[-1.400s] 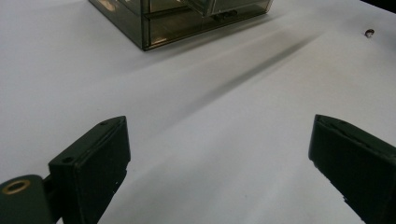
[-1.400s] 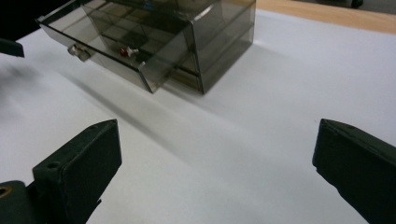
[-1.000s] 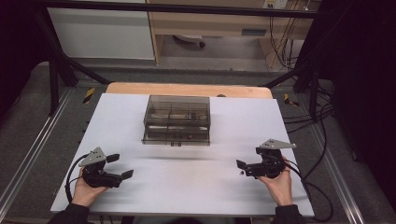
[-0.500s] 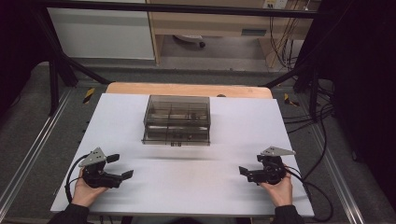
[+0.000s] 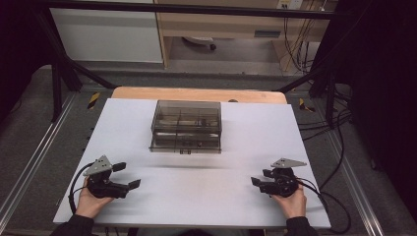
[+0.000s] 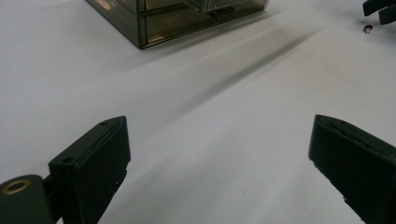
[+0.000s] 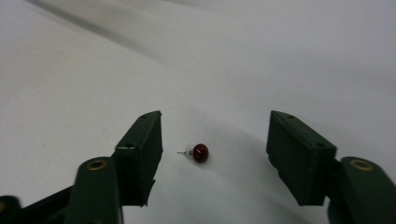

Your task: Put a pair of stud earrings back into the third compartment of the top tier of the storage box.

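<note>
earring: small red stud (image 7: 200,152) on the white counter (image 5: 196,196), between the right hand-held gripper (image 7: 215,140) jaws, untouched | right: half-wide, just been closing | left hand-held gripper (image 6: 219,154): wide, nothing between | drawer box (image 5: 186,126) at 12 o'clock, well apart, open counter between; box cut off in left gripper view

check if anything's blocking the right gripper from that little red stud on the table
Nothing visible does. The red stud lies on the bare white table between the right gripper's jaws, which have just been closing and do not yet touch it.
</note>
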Demonstrator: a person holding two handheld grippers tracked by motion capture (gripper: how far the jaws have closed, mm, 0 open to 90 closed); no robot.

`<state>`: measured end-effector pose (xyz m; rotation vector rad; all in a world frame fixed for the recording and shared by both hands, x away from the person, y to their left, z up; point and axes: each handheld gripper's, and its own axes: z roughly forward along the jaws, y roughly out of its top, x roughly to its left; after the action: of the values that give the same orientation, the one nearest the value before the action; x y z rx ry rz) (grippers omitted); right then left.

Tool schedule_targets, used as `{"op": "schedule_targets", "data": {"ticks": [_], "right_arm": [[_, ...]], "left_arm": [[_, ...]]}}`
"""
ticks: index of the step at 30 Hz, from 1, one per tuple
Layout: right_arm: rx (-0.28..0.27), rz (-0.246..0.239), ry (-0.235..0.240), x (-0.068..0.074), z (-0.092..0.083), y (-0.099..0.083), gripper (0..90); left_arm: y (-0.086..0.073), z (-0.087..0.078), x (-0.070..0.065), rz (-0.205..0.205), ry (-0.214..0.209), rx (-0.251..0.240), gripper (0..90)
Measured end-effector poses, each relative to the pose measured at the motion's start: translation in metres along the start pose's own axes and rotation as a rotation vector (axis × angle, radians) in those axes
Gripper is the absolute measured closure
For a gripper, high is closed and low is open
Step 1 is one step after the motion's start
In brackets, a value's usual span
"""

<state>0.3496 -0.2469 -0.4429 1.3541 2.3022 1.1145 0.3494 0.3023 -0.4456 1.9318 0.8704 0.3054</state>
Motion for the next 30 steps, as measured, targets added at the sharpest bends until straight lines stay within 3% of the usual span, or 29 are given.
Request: {"op": "schedule_targets", "data": {"ticks": [15,30], "right_arm": [[0.023,0.013,0.014,0.0033,0.0071,-0.0020,59.3],[0.042,0.022,0.018,0.0050,0.0085,-0.0032,68.7]], "left_arm": [[0.0000,-0.0001,0.0002,0.000,0.000,0.000,5.5],[-0.0001,-0.0001,0.0003,0.000,0.001,-0.001,5.5]]}}
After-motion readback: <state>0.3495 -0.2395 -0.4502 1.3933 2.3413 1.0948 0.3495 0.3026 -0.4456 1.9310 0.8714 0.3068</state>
